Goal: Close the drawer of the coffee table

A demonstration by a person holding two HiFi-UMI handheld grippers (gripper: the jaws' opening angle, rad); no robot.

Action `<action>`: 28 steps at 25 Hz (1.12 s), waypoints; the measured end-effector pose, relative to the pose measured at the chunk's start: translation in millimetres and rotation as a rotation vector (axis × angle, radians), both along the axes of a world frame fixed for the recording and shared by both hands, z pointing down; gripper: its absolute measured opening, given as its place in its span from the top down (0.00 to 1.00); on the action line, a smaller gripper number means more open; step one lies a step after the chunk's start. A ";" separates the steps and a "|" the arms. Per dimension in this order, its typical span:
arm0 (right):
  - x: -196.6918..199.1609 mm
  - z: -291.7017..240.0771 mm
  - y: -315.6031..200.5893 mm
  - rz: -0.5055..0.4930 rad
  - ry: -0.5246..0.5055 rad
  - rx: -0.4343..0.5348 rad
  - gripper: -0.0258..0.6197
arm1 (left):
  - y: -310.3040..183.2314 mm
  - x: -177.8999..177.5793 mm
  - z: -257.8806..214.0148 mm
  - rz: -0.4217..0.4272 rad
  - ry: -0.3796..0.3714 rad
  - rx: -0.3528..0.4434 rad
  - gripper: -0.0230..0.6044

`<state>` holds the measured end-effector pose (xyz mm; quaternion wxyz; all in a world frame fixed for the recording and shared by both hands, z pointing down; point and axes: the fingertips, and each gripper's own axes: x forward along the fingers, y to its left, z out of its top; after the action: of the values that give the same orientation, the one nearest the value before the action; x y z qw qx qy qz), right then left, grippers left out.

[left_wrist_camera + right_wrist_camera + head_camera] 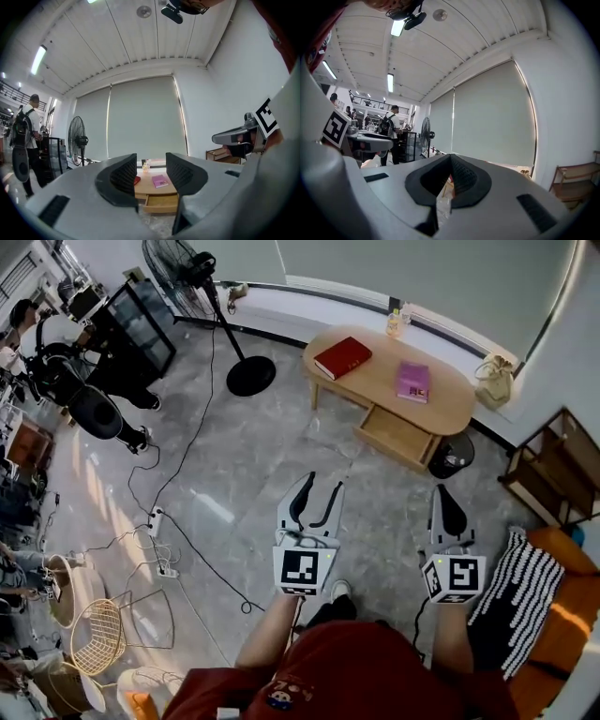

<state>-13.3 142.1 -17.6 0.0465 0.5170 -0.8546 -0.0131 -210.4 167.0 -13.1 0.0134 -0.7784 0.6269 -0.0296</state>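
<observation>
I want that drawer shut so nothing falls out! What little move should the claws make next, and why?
Probably bring the left claw forward toward the drawer. The drawer sticks out open from the table on the near side. The left claw, open, and the right claw, shut, are both well short of it, so neither can push it yet.

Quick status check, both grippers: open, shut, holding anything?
Left gripper: open, nothing between the jaws.
Right gripper: shut, jaw tips together, holding nothing.
</observation>
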 end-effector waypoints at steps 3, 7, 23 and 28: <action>2.0 -1.7 -10.7 0.031 0.013 0.008 0.96 | -19.9 2.5 0.2 0.038 0.011 0.008 0.66; 12.0 -5.1 -14.1 0.088 0.026 0.025 0.96 | -36.2 11.6 2.5 0.094 0.020 0.018 0.66; 110.6 2.5 -75.8 0.208 -0.020 0.030 0.96 | -116.1 101.6 0.3 0.200 -0.015 0.031 0.66; 146.1 0.9 -122.2 0.207 -0.039 0.034 0.96 | -160.3 137.7 -3.8 0.195 -0.016 0.036 0.66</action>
<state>132.9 19.9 -16.7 0.0222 0.6033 -0.7971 -0.0127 -72.7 6.7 -16.9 0.0350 -0.8351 0.5485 -0.0233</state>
